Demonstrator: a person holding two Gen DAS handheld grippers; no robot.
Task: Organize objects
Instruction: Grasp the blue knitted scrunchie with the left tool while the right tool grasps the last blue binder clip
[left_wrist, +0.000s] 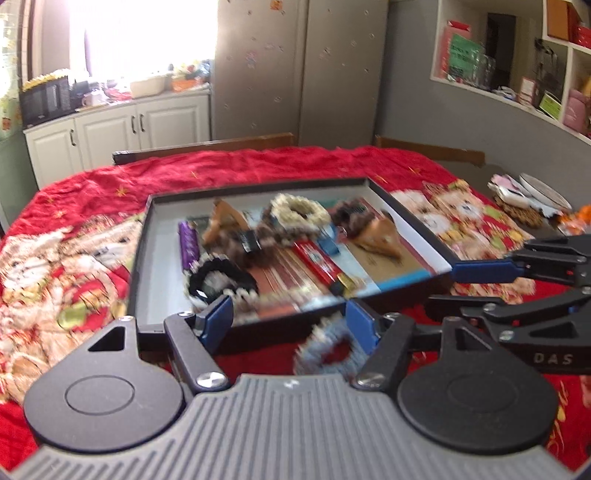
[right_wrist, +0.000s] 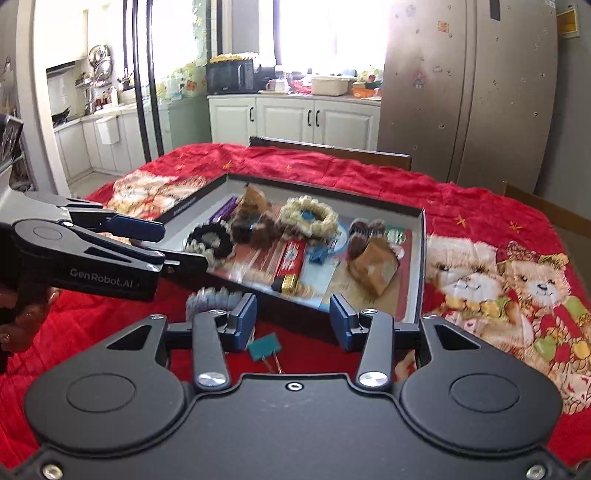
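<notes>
Both tongs stand wide open and hold nothing. The left tongs (left_wrist: 290, 319) hover low at the near rim of the shallow black cardboard box with pale inner walls (left_wrist: 142, 236), which rests on the red teddy-bear-print cloth (left_wrist: 258, 166) covering the table. The right tongs (right_wrist: 293, 319) hover at the same near side of the box (right_wrist: 423, 258), further right; its blue-padded fingers (left_wrist: 480, 269) show at the right edge of the left wrist view.

Outside the box, on the cloth just before its near wall, lies a pale blue-grey frilled scrunchie (left_wrist: 330, 349), touching the inner face of the left tongs' right finger. It shows in the right wrist view (right_wrist: 212, 297) just behind the right tongs' left finger. A teal binder clip with wire handles (right_wrist: 264, 349) lies on the cloth between the right tongs' fingers, near the left one.

Inside the box:
- a black-and-white frilled scrunchie (left_wrist: 218, 280), near left
- a cream frilled scrunchie (left_wrist: 299, 210), toward the far side
- a brown furry scrunchie (left_wrist: 351, 218), far right
- a purple wrapped bar (left_wrist: 188, 243), left
- a red wrapped bar (left_wrist: 319, 264), centre
- a crumpled brown paper item (left_wrist: 376, 236), right

Motion blur obscures the smaller items.
</notes>
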